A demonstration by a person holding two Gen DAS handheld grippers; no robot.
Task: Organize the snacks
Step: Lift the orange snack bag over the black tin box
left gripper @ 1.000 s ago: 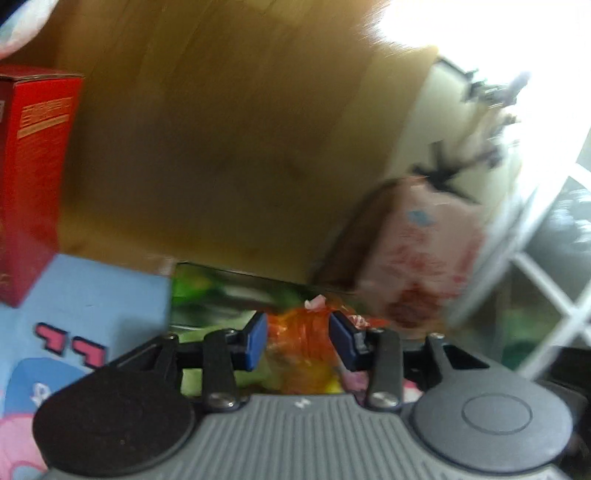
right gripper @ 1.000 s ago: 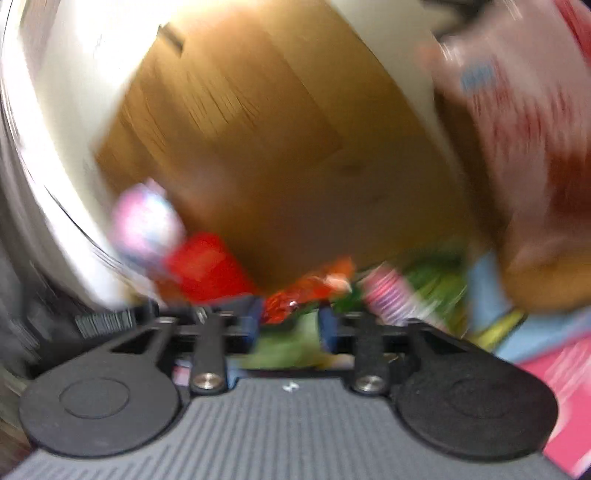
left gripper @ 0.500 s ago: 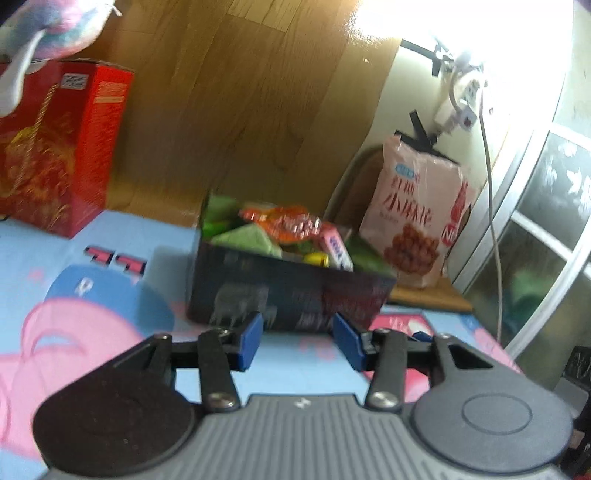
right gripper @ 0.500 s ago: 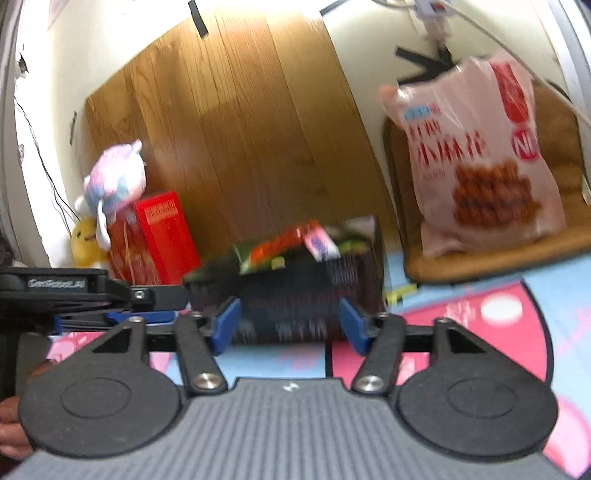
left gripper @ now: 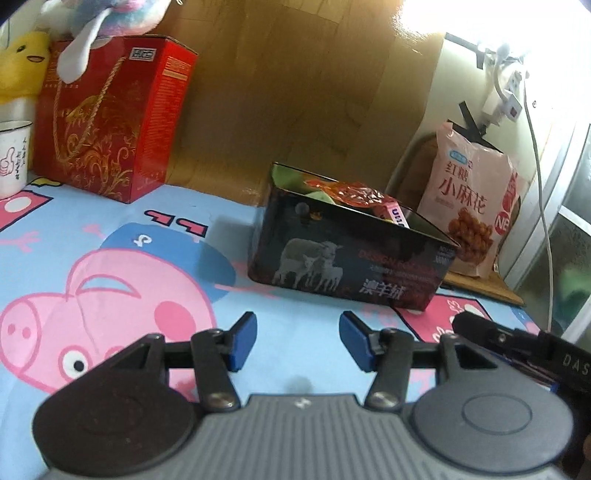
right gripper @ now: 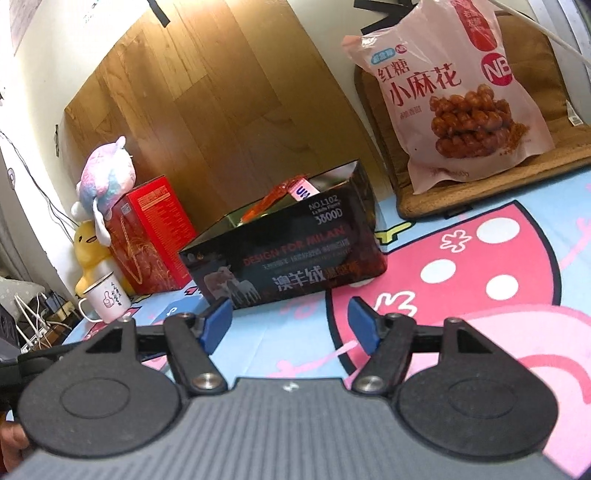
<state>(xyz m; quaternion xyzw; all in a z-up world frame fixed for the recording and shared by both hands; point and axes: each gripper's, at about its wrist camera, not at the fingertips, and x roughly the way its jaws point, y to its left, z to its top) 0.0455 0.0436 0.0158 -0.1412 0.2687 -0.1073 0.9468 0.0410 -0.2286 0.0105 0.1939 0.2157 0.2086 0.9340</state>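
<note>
A black open box (left gripper: 351, 258) (right gripper: 291, 254) stands on the cartoon-print cloth, filled with snack packets: an orange-red packet (left gripper: 351, 192) (right gripper: 273, 199) and a pink one (left gripper: 397, 216) stick out over its rim. My left gripper (left gripper: 298, 334) hovers low over the cloth in front of the box, jaws opening, nothing between them. My right gripper (right gripper: 290, 321) also sits short of the box, jaws opening and empty. A large pink bag of twisted dough snacks (left gripper: 472, 206) (right gripper: 454, 96) leans against the wall on a brown mat.
A red gift box (left gripper: 110, 114) (right gripper: 151, 236) stands at the back left with plush toys (left gripper: 92, 22) (right gripper: 103, 177) on and beside it. A white mug (left gripper: 13, 155) (right gripper: 105, 299) sits near it. A wooden board covers the wall behind. The other gripper's body (left gripper: 524, 343) shows at right.
Both grippers pulled back from over the box and sank toward the cloth. Their jaws widened, and the orange packet seen between them earlier now lies in the box.
</note>
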